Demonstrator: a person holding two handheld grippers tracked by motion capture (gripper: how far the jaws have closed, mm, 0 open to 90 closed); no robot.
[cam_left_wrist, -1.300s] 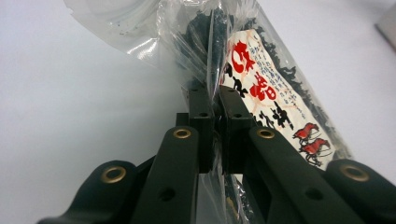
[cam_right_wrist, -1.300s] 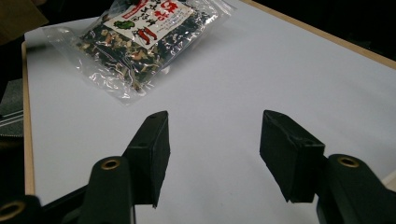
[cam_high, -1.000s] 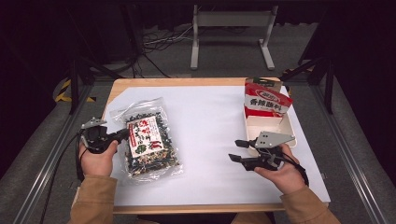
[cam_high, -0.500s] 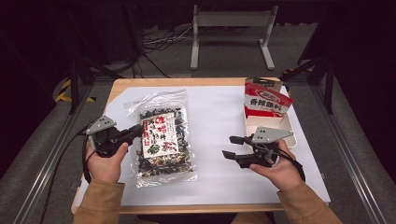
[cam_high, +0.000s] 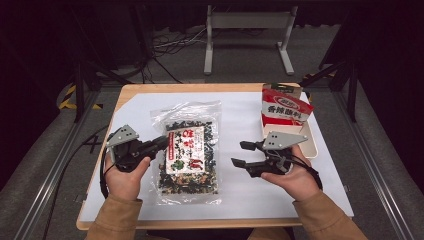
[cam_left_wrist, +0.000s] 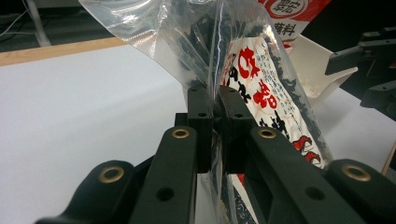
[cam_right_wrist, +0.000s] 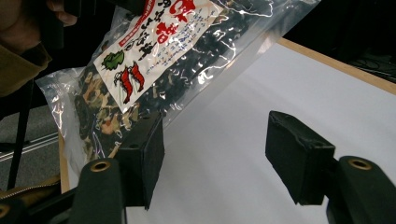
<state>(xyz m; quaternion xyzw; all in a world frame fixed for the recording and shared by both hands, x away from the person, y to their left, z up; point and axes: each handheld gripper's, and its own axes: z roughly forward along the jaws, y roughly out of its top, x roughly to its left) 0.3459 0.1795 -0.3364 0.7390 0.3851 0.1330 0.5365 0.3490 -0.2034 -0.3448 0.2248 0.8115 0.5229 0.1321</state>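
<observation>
So the desk (cam_high: 150, 92) is mostly bare white top, with a white tray (cam_high: 314, 145) at the right edge holding a red snack pouch (cam_high: 286, 107) upright. My clear bag of dried veg mix (cam_high: 192, 150) sits left of centre, long axis running from the near edge to the far one. My left claw (cam_high: 161, 142) is clenched on its left edge, film pinched between the pads, bag lifted off the top. My right claw (cam_high: 241, 154) is released, jaws have just been opening, nothing between them. The bag lies just to its left, tray to its right, and there's plenty of open room between.
</observation>
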